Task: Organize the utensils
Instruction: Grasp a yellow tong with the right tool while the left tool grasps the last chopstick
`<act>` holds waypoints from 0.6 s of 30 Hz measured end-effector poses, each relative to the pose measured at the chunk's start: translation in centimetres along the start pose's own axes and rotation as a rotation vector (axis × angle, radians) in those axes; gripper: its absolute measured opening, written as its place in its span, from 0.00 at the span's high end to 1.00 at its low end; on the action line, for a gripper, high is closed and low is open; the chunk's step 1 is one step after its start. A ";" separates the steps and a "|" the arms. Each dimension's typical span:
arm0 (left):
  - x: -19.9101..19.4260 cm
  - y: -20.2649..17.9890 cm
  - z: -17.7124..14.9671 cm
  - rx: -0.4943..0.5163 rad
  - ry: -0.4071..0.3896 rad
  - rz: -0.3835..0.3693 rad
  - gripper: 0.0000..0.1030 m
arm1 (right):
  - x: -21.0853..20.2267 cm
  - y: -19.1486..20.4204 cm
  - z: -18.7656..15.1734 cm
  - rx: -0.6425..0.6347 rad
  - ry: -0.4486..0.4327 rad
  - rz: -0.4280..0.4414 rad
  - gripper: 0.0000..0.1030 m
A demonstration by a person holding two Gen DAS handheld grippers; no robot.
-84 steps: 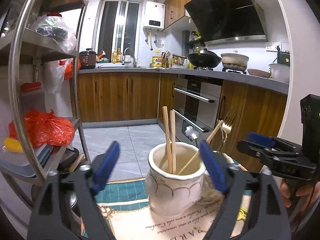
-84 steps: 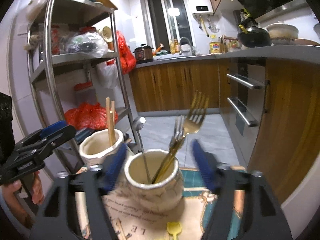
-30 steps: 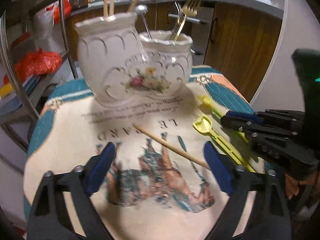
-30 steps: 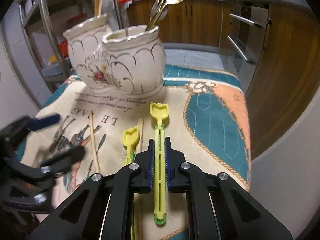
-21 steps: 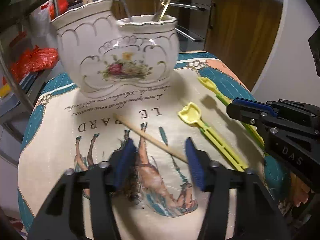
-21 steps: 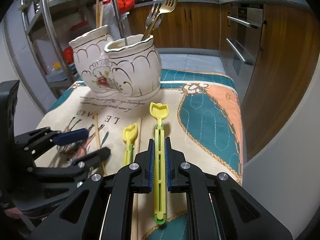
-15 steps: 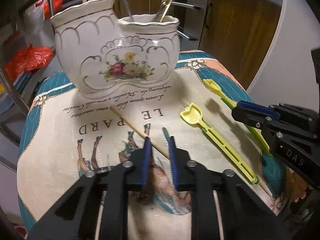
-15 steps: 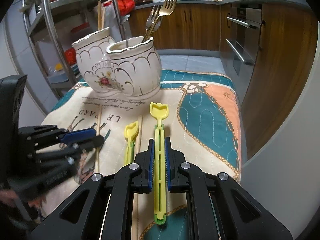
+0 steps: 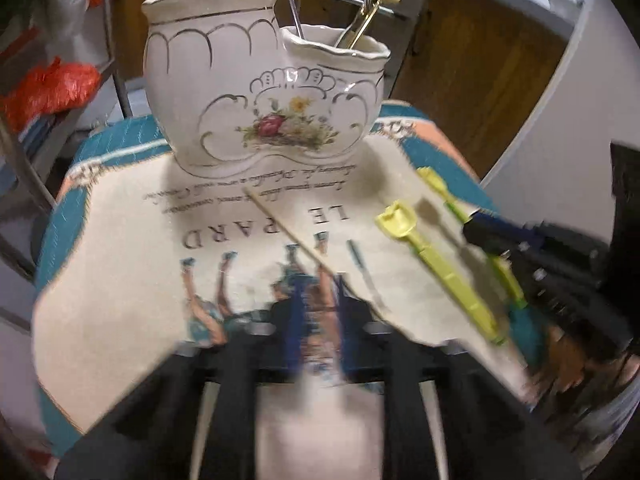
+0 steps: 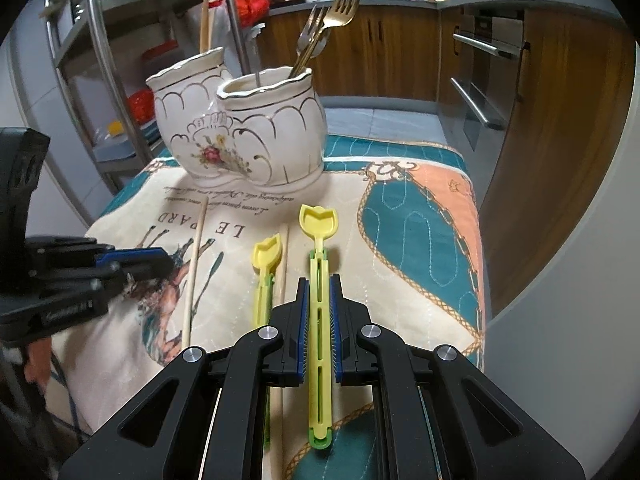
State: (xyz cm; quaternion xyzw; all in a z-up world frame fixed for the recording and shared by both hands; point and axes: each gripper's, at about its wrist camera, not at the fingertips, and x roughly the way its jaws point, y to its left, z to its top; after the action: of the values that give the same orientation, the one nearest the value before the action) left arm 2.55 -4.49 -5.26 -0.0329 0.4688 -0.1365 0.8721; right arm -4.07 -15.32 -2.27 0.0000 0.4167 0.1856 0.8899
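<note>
We are clamping the right tongs [image 10: 319,312] on a yellow-green utensil [image 10: 319,308] lying low in the frame on the worktop cloth [image 10: 420,236]. The left tongs [image 9: 318,308] are opening narrowly at a wooden chopstick [image 9: 296,236], grip unclear through blur. The chopstick may be slipping free before reaching the ceramic holder [image 9: 260,92] in the upper frame.

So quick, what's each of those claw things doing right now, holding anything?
Left gripper: jaws opening around the wooden chopstick; grip unclear through blur.
Right gripper: shut on the yellow plastic utensil.

Left tongs [image 9: 318,296] opening around chopstick [image 9: 288,226] on printed cloth [image 9: 120,240], ceramic holder [image 9: 260,92] behind
</note>
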 end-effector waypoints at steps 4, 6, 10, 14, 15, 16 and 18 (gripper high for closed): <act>1.0 -2.1 0.0 -0.007 -0.027 0.060 0.57 | -0.1 0.1 -0.2 -0.003 -0.002 0.005 0.89; 1.6 -3.1 -0.1 0.013 -0.023 0.087 0.57 | -0.2 0.2 -0.4 -0.005 -0.002 0.009 0.89; 2.5 -4.5 -0.3 0.086 -0.033 0.193 0.79 | -0.2 0.0 -0.6 -0.006 -0.002 0.013 0.89; 2.3 -3.4 0.3 0.105 0.007 0.143 0.92 | -0.5 -0.2 -0.7 -0.004 -0.007 0.022 0.90; 2.1 -3.0 0.4 0.108 0.022 0.122 0.92 | -0.5 -0.2 -0.8 -0.005 -0.007 0.024 0.90; 2.0 -2.7 0.4 0.123 0.042 0.107 0.92 | -0.5 -0.1 -0.8 -0.007 -0.006 0.025 0.90; 1.5 -2.1 0.4 0.160 0.069 0.098 0.96 | -0.3 0.1 -0.7 -0.012 -0.002 0.027 0.90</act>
State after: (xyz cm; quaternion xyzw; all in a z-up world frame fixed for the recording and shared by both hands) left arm 3.24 -6.97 -5.91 0.0646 0.4872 -0.1319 0.8609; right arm -4.83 -15.46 -2.48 0.0006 0.4147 0.2002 0.8877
